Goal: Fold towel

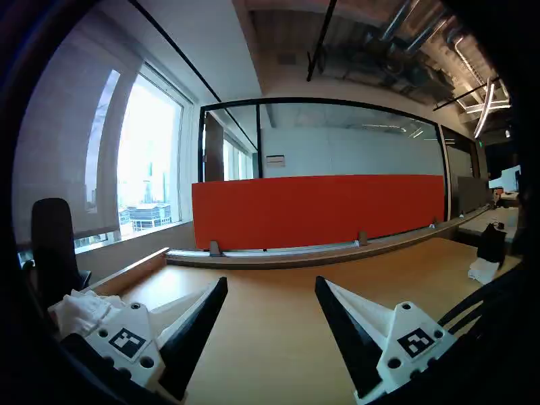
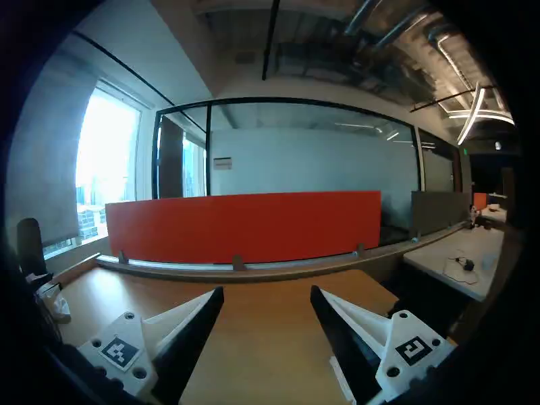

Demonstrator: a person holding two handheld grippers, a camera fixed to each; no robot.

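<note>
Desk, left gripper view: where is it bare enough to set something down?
Bare desk runs from the open left gripper up to the red divider. Crowded spots: a crumpled white cloth beside its left finger, a black object and white bundle far right.

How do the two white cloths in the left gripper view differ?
The left cloth sits close, beside a finger of the left gripper, and looks larger; the right cloth lies farther off on the desk and looks smaller. The right cloth sits by a black object; the left cloth is near a black chair. Both are white, crumpled and ungripped.
</note>
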